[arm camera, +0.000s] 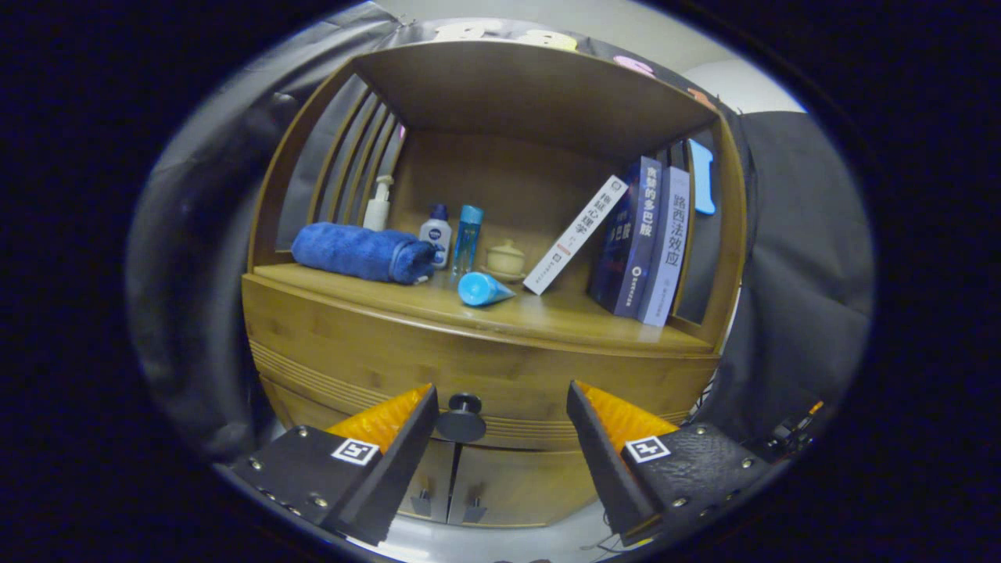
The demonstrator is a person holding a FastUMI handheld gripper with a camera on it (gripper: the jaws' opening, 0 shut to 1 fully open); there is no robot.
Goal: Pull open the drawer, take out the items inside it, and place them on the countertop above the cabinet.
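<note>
Just ahead of the wide-open, empty claw (500, 407), the shut drawer's knob (462, 418).

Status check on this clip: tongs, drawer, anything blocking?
Tongs open, empty, straddling the drawer knob. Drawer shut, nothing removed yet. No obstruction at knob.

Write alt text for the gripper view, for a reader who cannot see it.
The open gripper faces a closed wooden drawer, its dark round knob sitting between the fingers, nearer one of them. On the countertop above lie a rolled blue towel, bottles, a blue tube, a small lidded jar and leaning books.
</note>
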